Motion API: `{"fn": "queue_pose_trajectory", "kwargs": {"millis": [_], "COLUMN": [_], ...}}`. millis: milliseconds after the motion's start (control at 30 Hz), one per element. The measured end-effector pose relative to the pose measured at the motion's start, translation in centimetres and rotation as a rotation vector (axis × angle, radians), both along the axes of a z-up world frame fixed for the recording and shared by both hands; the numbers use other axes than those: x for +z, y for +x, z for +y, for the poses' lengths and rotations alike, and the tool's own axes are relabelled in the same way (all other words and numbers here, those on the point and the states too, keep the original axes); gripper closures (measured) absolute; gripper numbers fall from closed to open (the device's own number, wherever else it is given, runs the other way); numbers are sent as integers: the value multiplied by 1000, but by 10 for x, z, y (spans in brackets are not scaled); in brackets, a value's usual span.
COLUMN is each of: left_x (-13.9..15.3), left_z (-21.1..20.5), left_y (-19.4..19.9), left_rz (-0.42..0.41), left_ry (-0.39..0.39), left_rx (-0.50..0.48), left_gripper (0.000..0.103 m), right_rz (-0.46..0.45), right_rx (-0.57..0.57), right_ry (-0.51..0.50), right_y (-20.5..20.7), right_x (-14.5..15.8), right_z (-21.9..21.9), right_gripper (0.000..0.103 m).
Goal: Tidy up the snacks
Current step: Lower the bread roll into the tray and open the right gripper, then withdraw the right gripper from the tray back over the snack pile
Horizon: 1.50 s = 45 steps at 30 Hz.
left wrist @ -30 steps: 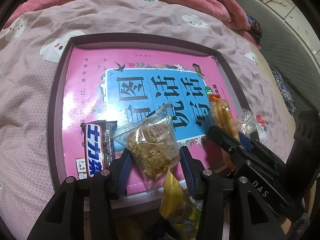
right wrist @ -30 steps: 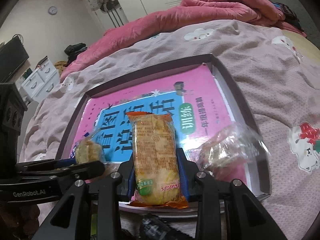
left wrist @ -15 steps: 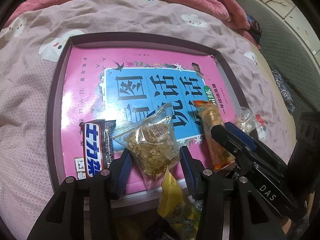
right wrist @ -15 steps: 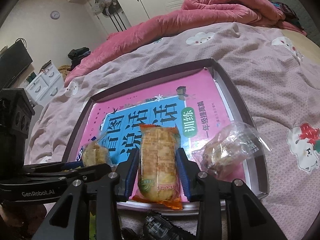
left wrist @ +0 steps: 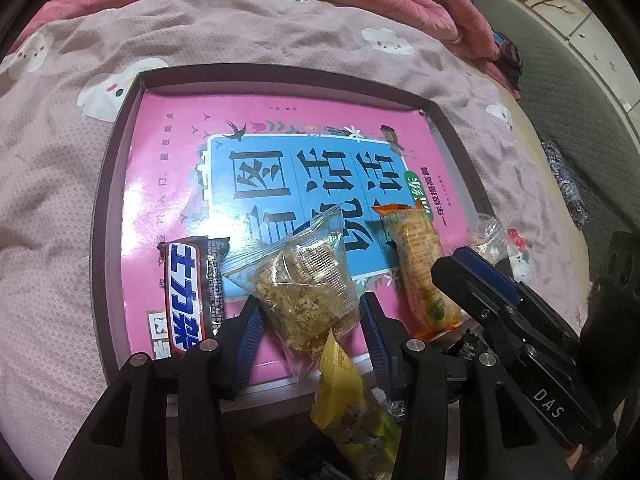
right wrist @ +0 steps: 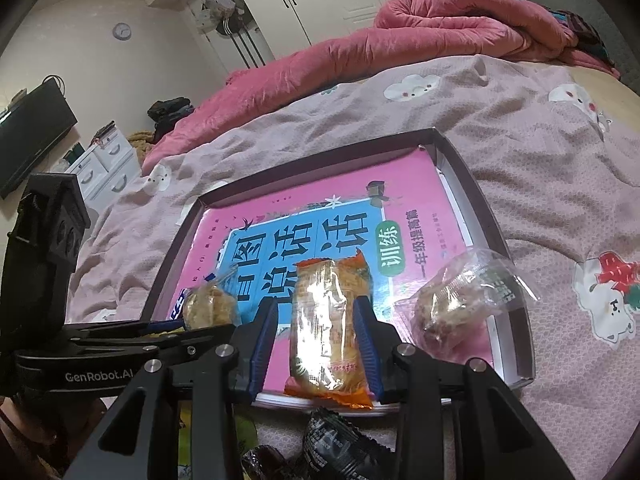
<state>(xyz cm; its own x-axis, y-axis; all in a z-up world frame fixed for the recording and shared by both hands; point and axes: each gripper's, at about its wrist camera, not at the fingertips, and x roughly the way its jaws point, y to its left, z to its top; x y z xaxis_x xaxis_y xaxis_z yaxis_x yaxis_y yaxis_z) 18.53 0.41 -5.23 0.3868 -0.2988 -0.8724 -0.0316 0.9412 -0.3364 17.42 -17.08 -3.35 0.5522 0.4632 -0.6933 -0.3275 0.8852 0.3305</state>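
The right gripper (right wrist: 316, 344) has just been opening; the orange plastic-wrapped biscuit packet (right wrist: 330, 320) lies released between its jaws on the shallow dark-rimmed tray (right wrist: 486, 208). The left gripper (left wrist: 306, 332) is seen clamping the clear crumbly-snack bag (left wrist: 304, 292). Snagging during withdrawal is judged possible.

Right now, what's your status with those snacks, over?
Left tongs flank clear crumb bag, grip unclear. Right tongs open around orange packet, on book in tray. Nothing blocking.
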Motion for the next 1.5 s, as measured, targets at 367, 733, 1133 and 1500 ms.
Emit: {"fn": "queue_pose_trajectory", "kwargs": {"millis": [367, 733, 1133, 1500], "left_x": [6, 24, 42, 46], "left_z": [4, 14, 20, 17], "left_y": [-3, -14, -29, -45], "left_rz": [-11, -52, -84, -93], "left_ry": [-17, -23, -7, -12], "left_rx": [14, 54, 73, 75], "left_gripper": [48, 37, 32, 32], "right_rz": [-15, -55, -78, -99], "right_rx": [14, 37, 44, 25], "right_ry": [-4, -13, -17, -15], "right_y": [-4, -13, -20, -33], "right_x": [4, 15, 22, 36], "right_z": [-1, 0, -1, -16], "right_gripper": [61, 55, 52, 51]}}
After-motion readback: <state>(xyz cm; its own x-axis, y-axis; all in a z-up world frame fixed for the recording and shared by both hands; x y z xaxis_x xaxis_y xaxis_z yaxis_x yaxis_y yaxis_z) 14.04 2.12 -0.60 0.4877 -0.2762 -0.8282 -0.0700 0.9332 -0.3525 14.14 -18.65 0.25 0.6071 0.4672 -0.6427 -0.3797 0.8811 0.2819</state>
